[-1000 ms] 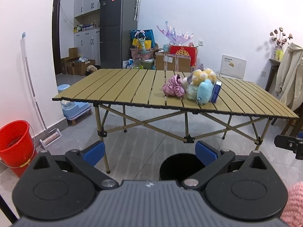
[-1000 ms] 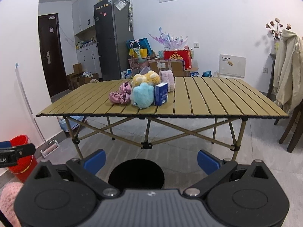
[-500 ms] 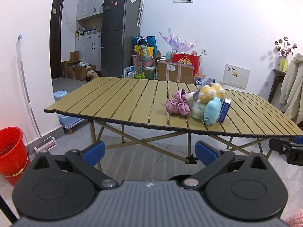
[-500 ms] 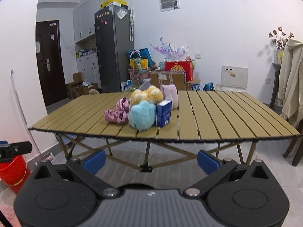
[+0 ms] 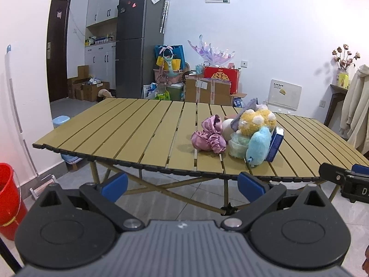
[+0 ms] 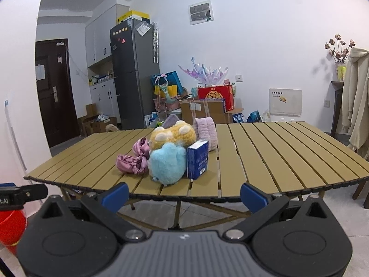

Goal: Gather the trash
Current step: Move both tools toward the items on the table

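A pile sits on the slatted tan table (image 5: 129, 136) (image 6: 276, 152): a crumpled pink cloth (image 5: 208, 137) (image 6: 131, 159), a light blue plush (image 5: 258, 146) (image 6: 168, 164), a yellow plush (image 5: 257, 120) (image 6: 171, 136), a blue and white carton (image 5: 274, 144) (image 6: 197, 159), a pale green wad (image 5: 237, 144) and a pink fluffy item (image 6: 206, 132). My left gripper (image 5: 182, 184) is open and empty, just short of the table's near edge. My right gripper (image 6: 183, 195) is open and empty at the near edge, facing the pile.
A red bucket (image 5: 8, 198) (image 6: 10, 226) stands on the floor at the left by a white mop (image 5: 16, 106). A fridge (image 5: 138, 43), boxes and bags line the far wall. A coat (image 5: 355, 106) hangs at the right. The other gripper's tip shows in each view (image 5: 341, 180) (image 6: 20, 192).
Both grippers have risen and moved closer to the table. The black bin on the floor below has dropped out of both views. The jaws have stayed open.
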Demonstrator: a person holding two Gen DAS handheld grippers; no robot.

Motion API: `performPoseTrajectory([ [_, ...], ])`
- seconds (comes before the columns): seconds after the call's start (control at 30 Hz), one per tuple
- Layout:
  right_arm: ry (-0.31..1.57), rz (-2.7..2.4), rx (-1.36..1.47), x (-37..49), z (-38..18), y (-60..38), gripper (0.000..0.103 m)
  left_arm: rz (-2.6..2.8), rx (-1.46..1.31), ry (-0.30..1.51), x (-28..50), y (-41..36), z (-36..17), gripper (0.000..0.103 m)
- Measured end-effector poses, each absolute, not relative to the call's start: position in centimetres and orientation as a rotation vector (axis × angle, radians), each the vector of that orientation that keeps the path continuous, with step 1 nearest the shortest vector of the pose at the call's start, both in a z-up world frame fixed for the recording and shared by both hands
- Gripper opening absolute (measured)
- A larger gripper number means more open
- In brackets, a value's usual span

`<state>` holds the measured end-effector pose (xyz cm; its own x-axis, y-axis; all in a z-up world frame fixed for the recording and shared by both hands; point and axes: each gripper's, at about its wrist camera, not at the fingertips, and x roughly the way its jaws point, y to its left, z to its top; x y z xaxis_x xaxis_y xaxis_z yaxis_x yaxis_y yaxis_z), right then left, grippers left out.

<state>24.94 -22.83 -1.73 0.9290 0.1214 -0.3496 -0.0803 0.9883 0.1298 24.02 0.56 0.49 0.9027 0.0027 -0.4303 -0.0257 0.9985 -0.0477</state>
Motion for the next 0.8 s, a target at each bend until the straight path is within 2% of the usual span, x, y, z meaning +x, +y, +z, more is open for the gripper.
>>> performPoseTrajectory([
  [0.8, 0.344, 0.106, 0.104, 33.9, -5.0, -21.5, 0.103, 0.059, -0.078, 0.436, 32.2, 1.6, -2.0, 0.103],
])
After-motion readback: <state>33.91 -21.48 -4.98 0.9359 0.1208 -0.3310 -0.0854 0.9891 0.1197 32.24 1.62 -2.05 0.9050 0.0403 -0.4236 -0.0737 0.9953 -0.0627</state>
